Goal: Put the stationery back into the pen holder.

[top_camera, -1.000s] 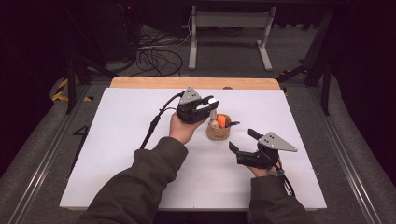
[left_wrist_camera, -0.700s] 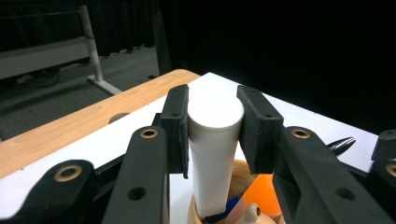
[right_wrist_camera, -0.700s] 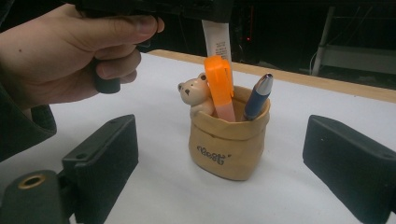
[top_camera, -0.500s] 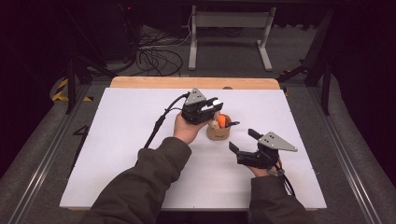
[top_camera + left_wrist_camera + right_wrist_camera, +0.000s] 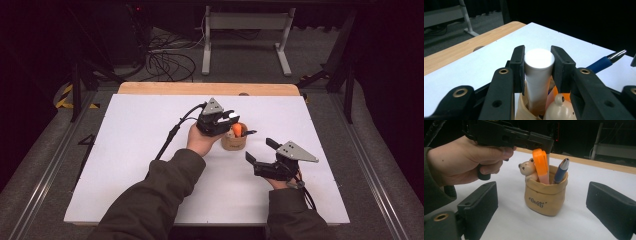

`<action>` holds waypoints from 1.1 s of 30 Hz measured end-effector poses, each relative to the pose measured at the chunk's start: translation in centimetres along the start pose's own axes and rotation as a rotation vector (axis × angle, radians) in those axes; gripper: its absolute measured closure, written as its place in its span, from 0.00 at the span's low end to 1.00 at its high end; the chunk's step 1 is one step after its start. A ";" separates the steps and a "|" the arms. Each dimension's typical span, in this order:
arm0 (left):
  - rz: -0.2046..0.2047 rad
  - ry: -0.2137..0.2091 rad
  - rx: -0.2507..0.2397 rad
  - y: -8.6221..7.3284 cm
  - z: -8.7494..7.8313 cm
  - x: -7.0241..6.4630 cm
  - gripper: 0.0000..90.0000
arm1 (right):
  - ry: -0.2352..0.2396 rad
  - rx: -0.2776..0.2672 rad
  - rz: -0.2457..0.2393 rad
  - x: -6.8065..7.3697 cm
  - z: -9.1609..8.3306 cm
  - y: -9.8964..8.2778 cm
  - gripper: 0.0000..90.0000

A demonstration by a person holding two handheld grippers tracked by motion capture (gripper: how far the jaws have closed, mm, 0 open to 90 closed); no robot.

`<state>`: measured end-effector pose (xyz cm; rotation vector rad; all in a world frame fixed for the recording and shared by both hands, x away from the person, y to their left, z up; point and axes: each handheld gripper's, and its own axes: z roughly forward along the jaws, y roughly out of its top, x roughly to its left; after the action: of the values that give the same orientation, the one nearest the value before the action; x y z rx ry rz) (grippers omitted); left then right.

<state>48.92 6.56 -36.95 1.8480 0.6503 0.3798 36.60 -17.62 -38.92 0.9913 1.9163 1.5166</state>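
A tan bag-shaped pen holder [image 5: 233,142] with a small bear figure [image 5: 527,168] on its rim stands mid-table. In it are an orange clip-topped pen [image 5: 541,165], a blue pen [image 5: 561,171] and a white cylindrical marker [image 5: 539,58]. My left gripper [image 5: 226,119] hangs right over the holder, shut on the white marker's upper end, whose lower part sits inside the holder [image 5: 524,110]. My right gripper [image 5: 259,150] rests to the holder's front right, open, jaws wide apart and pointing at the holder [image 5: 545,197] with nothing between them.
The white table top [image 5: 130,150] has a wooden strip [image 5: 200,89] along its far edge. A black cable [image 5: 170,137] trails from the left gripper across the table. Metal stand legs [image 5: 245,45] and loose cables [image 5: 170,60] lie on the floor beyond.
My left gripper has shifted a little to the right, over the holder, still gripping the white marker. The right gripper has not moved.
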 end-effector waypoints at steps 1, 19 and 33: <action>0.001 0.002 -0.001 0.0 0.0 0.0 0.73 | 0.000 0.001 -0.001 0.0 0.0 0.0 0.13; -0.082 -0.004 0.054 -0.6 0.7 0.6 0.73 | 0.001 0.005 -0.003 0.0 0.1 0.0 0.13; -0.128 -0.027 0.074 -0.9 0.8 1.1 0.73 | 0.003 0.009 -0.002 0.1 0.2 -0.1 0.13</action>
<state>50.01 6.87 -38.12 1.8666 0.7686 0.2493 36.66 -17.48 -39.01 0.9909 1.9273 1.5107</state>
